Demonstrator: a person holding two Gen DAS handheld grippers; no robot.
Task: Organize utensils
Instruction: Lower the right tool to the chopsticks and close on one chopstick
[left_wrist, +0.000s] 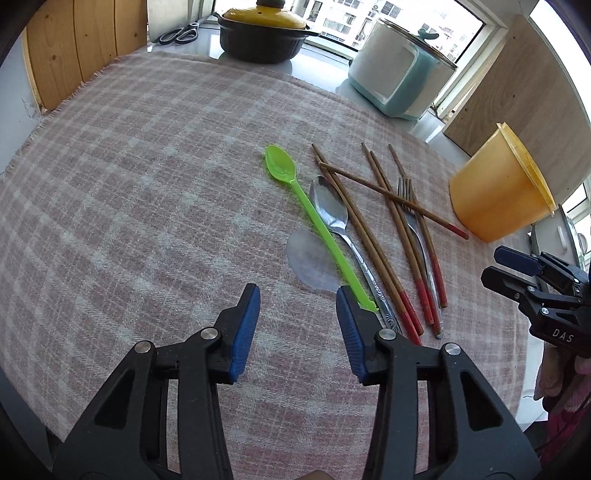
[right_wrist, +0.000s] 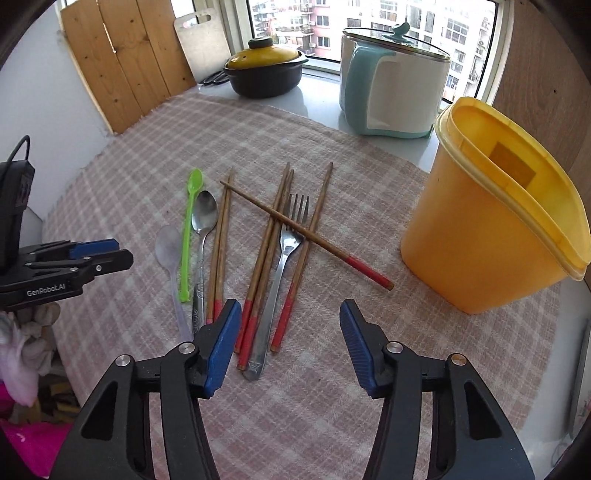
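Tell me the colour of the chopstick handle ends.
Red, on the chopsticks; clearest in the right wrist view.

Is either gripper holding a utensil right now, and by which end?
No. Left gripper and right gripper are both open and empty; the utensils lie on the cloth.

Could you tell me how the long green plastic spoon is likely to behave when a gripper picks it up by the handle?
The green spoon looks thin and translucent, so probably very light and somewhat bendy. Its narrow, glossy handle lies flat on the cloth, so the pads may slip.
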